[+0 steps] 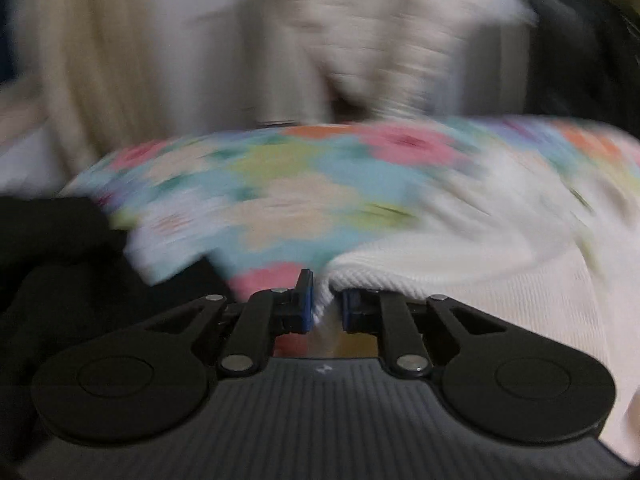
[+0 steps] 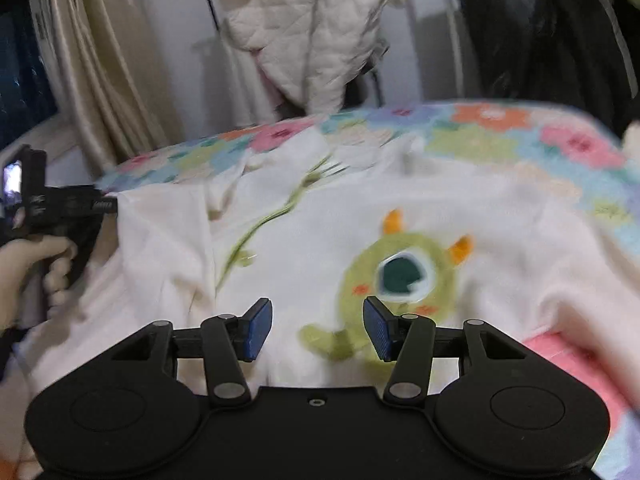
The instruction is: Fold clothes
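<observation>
White ribbed fabric, the hem of a cream top [image 1: 460,264], is pinched between the left tongs [image 1: 324,300]; pads [image 1: 305,300] nearly together with the cloth edge bunched in the gap. Left wrist view is heavily motion-blurred. Beyond those tongs the top drapes off to the right over a flower-print blanket [image 1: 280,184] in pink, teal, yellow and orange. Something black [image 1: 60,240] lies left of the tongs, can't tell what.

Right tongs [image 2: 318,330] are apart, blue pads [image 2: 258,330] wide, nothing between them. They hover over the front of the top [image 2: 320,220], which lies spread on the flower-print blanket [image 2: 500,132]. Just ahead and slightly right of the right tongs: green one-eyed monster print [image 2: 400,276] with orange horns; its green tail runs down between the pads. A thin green stem pattern [image 2: 260,224] runs ahead-left.

Far left in the right wrist view, the left tongs [image 2: 106,206] grip the top's left edge, a hand [image 2: 36,264] on the black handle. Fabric rises slightly toward that grip point.

Background past the blanket: cream curtain [image 2: 104,60] on the left, pale quilted jacket [image 2: 312,28] hanging centre, dark garment [image 2: 540,32] on the right.
</observation>
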{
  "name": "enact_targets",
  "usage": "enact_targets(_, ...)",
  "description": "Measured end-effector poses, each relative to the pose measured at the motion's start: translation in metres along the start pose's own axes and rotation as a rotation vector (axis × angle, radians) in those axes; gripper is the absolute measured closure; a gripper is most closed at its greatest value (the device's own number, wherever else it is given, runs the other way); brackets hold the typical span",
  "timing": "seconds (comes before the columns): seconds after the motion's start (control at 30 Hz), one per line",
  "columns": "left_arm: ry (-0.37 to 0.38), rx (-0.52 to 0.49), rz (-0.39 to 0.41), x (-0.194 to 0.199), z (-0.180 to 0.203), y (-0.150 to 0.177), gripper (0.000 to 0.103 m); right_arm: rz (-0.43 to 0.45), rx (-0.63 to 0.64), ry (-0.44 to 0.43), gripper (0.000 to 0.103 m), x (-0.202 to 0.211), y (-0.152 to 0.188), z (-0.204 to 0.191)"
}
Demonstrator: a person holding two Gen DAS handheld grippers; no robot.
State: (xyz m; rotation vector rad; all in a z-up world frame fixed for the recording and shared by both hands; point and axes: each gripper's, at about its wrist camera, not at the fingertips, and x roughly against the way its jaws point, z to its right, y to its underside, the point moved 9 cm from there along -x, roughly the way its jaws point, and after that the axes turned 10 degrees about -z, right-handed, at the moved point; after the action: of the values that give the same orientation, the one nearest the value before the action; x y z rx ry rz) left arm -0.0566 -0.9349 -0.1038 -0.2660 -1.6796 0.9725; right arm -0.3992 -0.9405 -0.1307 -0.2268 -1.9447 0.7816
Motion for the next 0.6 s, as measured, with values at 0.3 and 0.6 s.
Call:
enact_targets(0.3, -0.035, 0.139, -0.077, -0.022, -0.056, 0.029, 0.061, -0.185, -0.232, -0.284, 0.045, -0.038, 0.023, 0.001)
enact_targets(0.6, -0.009, -0.054, -0.008, 0.054, -0.013, 0.040, 0.060, -0.095, -0.056, -0.286, 0.095, -0.029, 0.014, -0.026)
